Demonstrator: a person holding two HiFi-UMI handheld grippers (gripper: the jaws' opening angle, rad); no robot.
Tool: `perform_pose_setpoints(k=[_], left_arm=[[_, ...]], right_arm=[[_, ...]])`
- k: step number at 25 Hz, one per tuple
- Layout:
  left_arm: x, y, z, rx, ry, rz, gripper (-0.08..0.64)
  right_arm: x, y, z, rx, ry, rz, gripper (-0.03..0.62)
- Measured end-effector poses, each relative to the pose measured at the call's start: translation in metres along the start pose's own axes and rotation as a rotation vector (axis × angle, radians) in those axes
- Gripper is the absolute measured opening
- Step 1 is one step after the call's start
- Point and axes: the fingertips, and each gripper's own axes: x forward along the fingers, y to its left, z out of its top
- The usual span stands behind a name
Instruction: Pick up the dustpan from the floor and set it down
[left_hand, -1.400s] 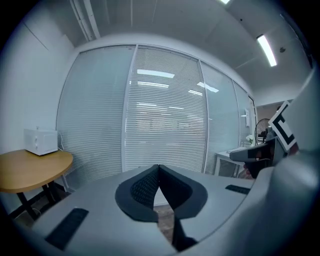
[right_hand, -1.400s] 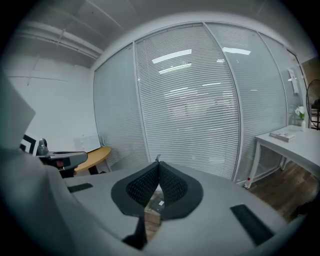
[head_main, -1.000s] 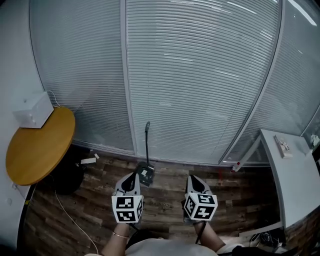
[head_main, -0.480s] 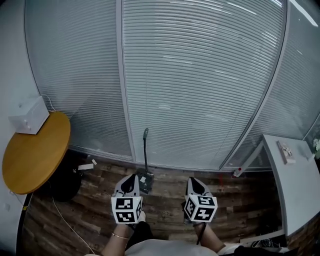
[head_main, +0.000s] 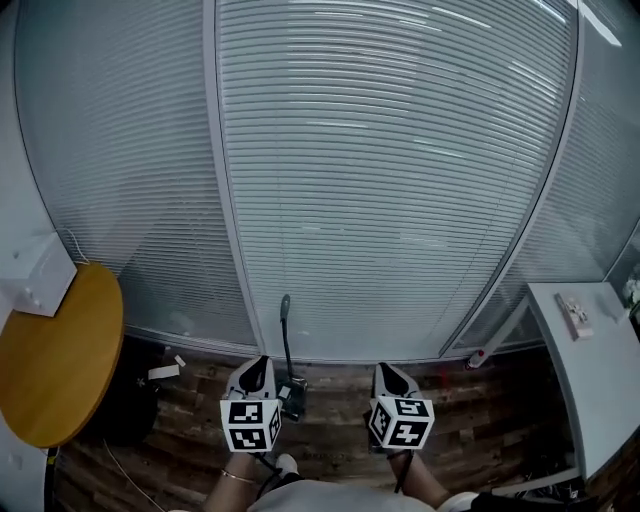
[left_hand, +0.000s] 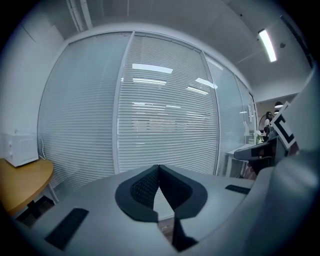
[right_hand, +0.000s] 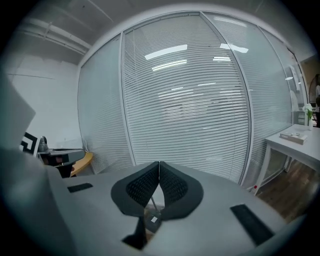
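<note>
Left hand-held gripper (head_main: 257, 362) and right hand-held gripper (head_main: 386, 369) pressed together; head view shows dustpan (head_main: 291, 389).

Dark wood-plank floor (head_main: 330, 440). Dustpan (head_main: 291, 392) stands on it at the foot of the blinds wall, handle upright. Left: black bin-like object (head_main: 130, 388) on the floor under round wooden table (head_main: 55, 365), white box (head_main: 35, 278) on that table. Right: small red-and-white object (head_main: 477, 357) on the floor beside white table (head_main: 592, 385).
</note>
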Motion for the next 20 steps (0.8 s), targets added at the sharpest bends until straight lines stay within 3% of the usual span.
perform_pose_setpoints(k=[11, 20], left_arm=[[0.094, 0.075, 0.019, 0.004, 0.017, -0.039, 0.018], [0.128, 0.101, 0.003, -0.035, 0.066, -0.026, 0.017]], right_arm=[[0.104, 0.029, 0.034, 0.032, -0.003, -0.047, 0.032], [0.141, 0.027, 0.033, 0.018, 0.038, -0.072, 0.032]])
